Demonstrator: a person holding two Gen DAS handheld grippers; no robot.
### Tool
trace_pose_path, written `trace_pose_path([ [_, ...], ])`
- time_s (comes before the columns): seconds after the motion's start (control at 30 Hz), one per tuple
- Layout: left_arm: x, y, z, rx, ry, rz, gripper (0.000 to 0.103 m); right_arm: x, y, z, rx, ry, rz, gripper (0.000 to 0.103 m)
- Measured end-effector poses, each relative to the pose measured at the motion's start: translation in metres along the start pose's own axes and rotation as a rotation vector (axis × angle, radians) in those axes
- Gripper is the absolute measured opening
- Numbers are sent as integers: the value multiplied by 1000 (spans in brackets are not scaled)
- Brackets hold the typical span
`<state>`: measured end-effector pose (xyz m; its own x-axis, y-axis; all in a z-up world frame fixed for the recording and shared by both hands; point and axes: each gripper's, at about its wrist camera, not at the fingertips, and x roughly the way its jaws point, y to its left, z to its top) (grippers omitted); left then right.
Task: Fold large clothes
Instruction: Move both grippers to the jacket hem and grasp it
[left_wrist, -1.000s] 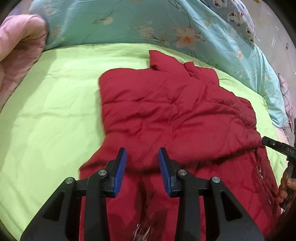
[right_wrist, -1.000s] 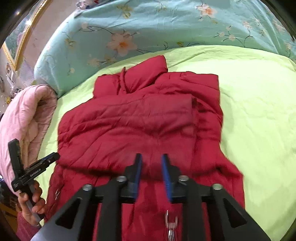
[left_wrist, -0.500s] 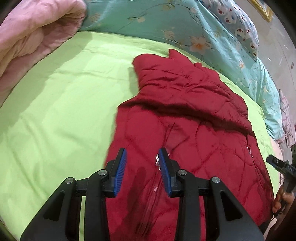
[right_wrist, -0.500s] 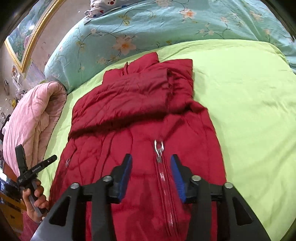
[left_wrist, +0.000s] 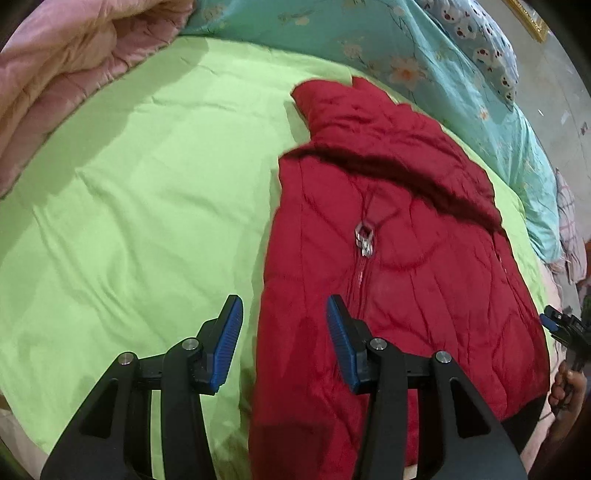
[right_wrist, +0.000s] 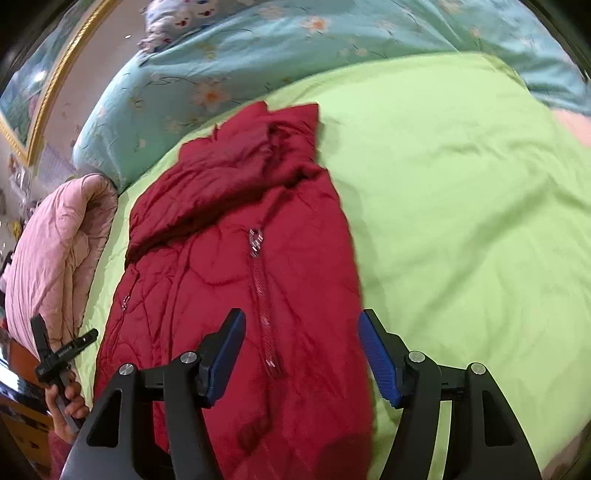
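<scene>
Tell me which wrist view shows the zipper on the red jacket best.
The right wrist view: the zipper runs as a long line from its silver pull down toward the open right gripper. The left wrist view shows the pull clearly, but the teeth below it blur into the red jacket.

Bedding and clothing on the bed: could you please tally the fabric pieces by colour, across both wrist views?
Red: 1, the jacket
Green: 1, the sheet
Pink: 1, the quilt
Teal with flowers: 1, the blanket
Blue-white print: 1, the pillow
Total: 5
</scene>
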<state>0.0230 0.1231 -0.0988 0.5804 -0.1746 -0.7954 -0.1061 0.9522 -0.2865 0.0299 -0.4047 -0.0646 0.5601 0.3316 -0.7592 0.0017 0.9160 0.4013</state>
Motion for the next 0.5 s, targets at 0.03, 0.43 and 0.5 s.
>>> trace_pose_path([
  [0.03,0,0,-3,4,8,-5,45,0,-2,-4,1,12,-9,65],
  [0.43,1,4,-41,48,112,-73,51,-1,2,-45,-59,123,28,67],
  [0.5,1,0,-45,60,121,-86,51,-2,6,-48,-74,131,39,67],
])
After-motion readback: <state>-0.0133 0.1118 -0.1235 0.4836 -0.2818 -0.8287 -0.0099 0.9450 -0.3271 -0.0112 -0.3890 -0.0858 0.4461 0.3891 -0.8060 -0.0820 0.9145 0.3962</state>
